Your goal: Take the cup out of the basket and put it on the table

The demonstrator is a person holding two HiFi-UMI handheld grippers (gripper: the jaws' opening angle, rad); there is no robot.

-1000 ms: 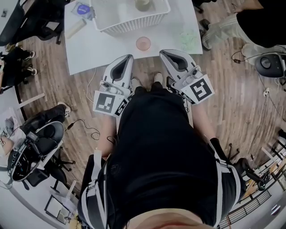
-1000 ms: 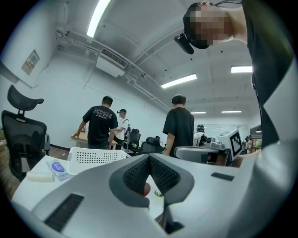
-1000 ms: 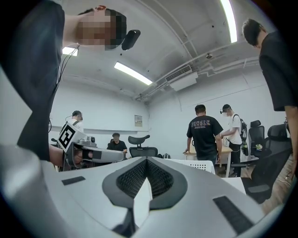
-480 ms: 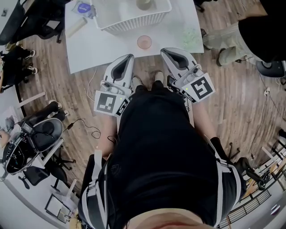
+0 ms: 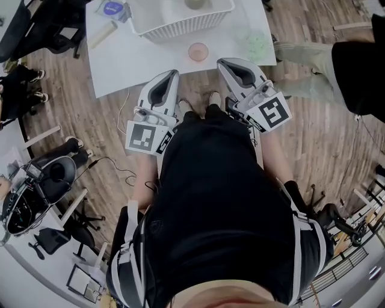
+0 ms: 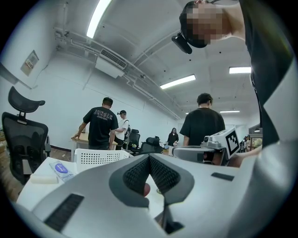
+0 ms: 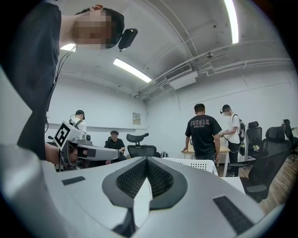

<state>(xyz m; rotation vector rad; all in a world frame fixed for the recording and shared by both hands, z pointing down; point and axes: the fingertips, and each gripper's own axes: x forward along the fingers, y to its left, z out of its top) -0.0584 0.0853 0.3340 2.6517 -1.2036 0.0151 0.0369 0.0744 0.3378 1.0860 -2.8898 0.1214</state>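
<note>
In the head view a white perforated basket [image 5: 174,24] stands on the white table [image 5: 126,57], and a pale cup [image 5: 194,3] shows inside it at the top edge. A pink round cup [image 5: 198,52] sits on the table in front of the basket. My left gripper [image 5: 173,74] and right gripper [image 5: 221,61] are held level by the table's near edge, both shut with nothing in them. In the left gripper view the basket [image 6: 100,155] lies ahead to the left, and a bit of pink [image 6: 147,188] shows below the closed left gripper [image 6: 149,157]. The right gripper [image 7: 147,159] points towards the basket [image 7: 198,164].
A blue packet [image 5: 112,9] and a beige roll [image 5: 103,36] lie at the table's left, a green patch [image 5: 257,42] at its right. Office chairs [image 5: 36,192] stand on the wooden floor to the left. A person in black [image 5: 361,60] stands close at the right.
Both grippers stay shut near the table edge; the right one has edged slightly up and right. The person at the right has walked closer along the table's side.
</note>
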